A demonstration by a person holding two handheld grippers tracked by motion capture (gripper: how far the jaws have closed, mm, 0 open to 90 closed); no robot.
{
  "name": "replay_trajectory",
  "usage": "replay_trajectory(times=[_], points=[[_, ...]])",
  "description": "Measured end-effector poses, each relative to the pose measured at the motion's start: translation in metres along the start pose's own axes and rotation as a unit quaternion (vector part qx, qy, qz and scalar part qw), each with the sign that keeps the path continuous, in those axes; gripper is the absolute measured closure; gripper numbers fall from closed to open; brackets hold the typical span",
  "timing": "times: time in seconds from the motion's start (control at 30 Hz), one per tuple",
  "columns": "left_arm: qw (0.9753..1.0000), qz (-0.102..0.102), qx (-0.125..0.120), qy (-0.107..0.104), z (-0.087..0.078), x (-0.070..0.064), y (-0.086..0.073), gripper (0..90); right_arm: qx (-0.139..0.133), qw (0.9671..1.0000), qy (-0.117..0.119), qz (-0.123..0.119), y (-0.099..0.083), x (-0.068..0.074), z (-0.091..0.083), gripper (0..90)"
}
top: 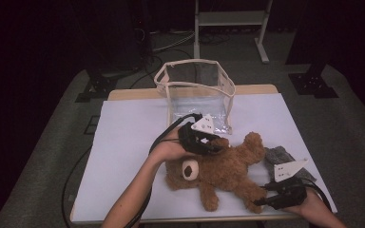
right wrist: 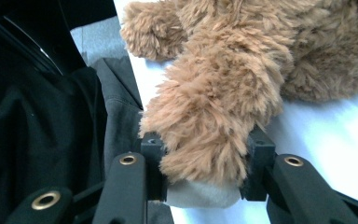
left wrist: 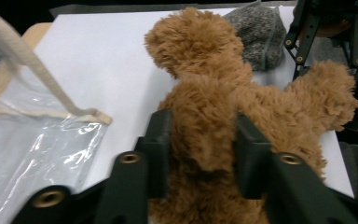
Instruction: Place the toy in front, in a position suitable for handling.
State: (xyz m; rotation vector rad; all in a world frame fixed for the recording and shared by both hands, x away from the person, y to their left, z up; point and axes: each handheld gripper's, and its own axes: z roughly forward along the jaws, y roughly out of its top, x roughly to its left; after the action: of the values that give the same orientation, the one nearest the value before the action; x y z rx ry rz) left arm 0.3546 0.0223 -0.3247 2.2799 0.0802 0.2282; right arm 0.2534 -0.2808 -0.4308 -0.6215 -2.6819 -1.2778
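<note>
The left hand-held gripper (top: 208,142) is squeezing the teddy bear's (top: 223,173) arm; the right hand-held gripper (top: 271,194) is squeezing its leg; pulling apart could rip seams.

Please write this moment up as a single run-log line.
left gripper: shut on teddy bear arm | right gripper: shut on its leg | bear: lying on table | clear bag: open, behind | grey cloth: beside bear

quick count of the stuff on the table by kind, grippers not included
teddy bear: 1
clear bag: 1
grey knitted item: 1
total: 3
</note>
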Motion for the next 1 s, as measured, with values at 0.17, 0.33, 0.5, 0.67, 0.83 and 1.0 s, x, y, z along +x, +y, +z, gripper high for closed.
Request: replay_trajectory(times=[0.17,0.33,0.5,0.67,0.83,1.0], points=[[1.0,0.002,-0.006,0.001,-0.017,-0.002,-0.011,51.1,0.006,1.0,-0.003,-0.003,-0.001,0.0,0.0,58.7],[0.9998,-0.001,-0.015,0.014,-0.035,-0.006,-0.035,43.7,0.013,0.9999,0.004,0.008,-0.002,-0.001,0.001,48.3],[0.9998,-0.003,-0.006,0.02,-0.046,-0.013,-0.062,38.6,-0.004,0.9999,-0.003,0.014,0.004,0.003,-0.01,36.9],[0.9992,-0.019,-0.025,0.024,-0.053,-0.017,-0.083,35.1,-0.024,0.9996,-0.017,-0.004,0.02,0.006,-0.016,35.0],[0.9991,-0.018,-0.021,0.032,-0.058,-0.021,-0.094,31.6,-0.055,0.9977,-0.036,-0.017,0.037,0.003,-0.016,35.0],[0.999,-0.028,-0.025,0.026,-0.06,-0.027,-0.108,26.6,-0.036,0.9946,-0.093,-0.031,0.045,-0.006,-0.004,36.9]])
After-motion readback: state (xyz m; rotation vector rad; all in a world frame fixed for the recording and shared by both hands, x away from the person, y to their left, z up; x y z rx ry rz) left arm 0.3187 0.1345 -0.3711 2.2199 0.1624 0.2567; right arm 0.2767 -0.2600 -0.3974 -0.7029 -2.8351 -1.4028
